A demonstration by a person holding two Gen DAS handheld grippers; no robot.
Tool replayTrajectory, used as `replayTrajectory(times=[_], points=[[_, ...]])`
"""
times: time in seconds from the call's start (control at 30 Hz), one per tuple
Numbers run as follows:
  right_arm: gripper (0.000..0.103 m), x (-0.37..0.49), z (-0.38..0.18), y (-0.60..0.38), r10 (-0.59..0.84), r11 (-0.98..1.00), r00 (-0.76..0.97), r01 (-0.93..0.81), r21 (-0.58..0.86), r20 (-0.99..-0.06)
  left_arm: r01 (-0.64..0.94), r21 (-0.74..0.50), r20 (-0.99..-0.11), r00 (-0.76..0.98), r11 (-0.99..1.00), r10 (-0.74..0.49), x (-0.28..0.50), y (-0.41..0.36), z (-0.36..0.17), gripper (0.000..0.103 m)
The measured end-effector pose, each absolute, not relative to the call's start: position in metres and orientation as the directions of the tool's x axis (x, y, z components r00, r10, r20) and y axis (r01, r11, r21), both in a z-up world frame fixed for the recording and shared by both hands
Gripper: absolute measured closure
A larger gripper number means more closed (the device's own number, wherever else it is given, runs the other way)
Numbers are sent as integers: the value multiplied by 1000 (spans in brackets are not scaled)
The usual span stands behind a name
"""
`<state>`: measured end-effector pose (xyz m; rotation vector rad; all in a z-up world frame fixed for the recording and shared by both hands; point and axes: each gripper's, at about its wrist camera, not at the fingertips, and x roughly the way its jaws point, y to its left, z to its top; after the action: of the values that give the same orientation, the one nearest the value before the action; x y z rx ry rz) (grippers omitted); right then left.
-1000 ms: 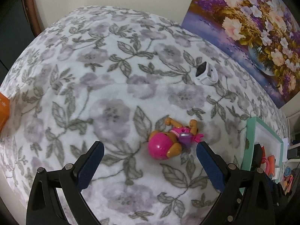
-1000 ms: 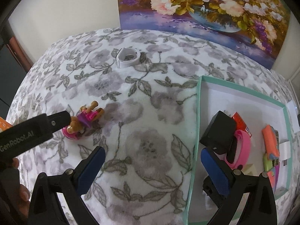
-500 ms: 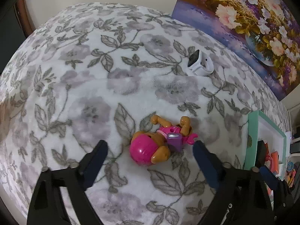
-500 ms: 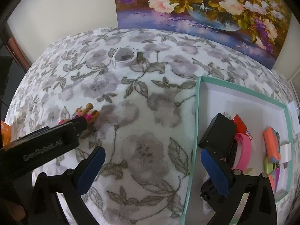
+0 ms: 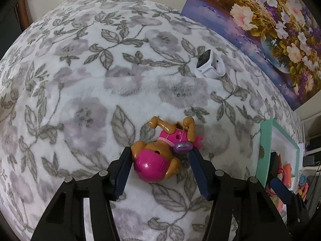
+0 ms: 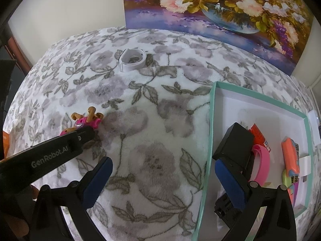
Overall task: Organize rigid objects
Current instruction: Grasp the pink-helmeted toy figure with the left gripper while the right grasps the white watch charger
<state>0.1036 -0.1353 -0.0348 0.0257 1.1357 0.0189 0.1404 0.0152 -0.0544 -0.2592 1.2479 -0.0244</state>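
Note:
A toy dog with a pink helmet and purple pack lies on its side on the flowered blanket. My left gripper is lowered over it, jaws closing, with the toy between the blue pads; the left pad is at its ear and a small gap remains on the right. In the right wrist view the toy dog peeks out behind the left gripper's black finger. My right gripper hovers open and empty over the blanket beside the teal tray.
A white smartwatch lies farther back, near a flower painting leaning on the wall. The tray holds a black box, a pink band and an orange item. An orange thing shows at the left edge.
My left gripper has come down over the toy dog and its jaws have narrowed from wide apart to close around it. The right gripper has stayed put.

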Motion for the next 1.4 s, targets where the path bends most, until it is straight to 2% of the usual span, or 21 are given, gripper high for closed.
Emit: replayTrajectory(times=[0.37,0.63,0.9,1.23,1.4], points=[[0,111,-26,-139,43,998,449,12,54,-892,-150,-228,-920,358,962,-162,145,30,-44,44],[0,124,-19,-140,74,996,456,4,85,-887,-117,-197,-912,387,974,-138,155,36,-30,44],[0,160,-4,-141,170,982,472,-12,187,-865,-136,-189,-901,417,972,-117,172,73,-20,44],[5,226,-11,-125,239,967,456,-29,254,-857,-133,-169,-890,447,977,-93,193,100,-23,44],[12,253,-24,-116,238,966,442,-17,257,-865,-123,-167,-882,462,978,-92,201,105,-26,44]])
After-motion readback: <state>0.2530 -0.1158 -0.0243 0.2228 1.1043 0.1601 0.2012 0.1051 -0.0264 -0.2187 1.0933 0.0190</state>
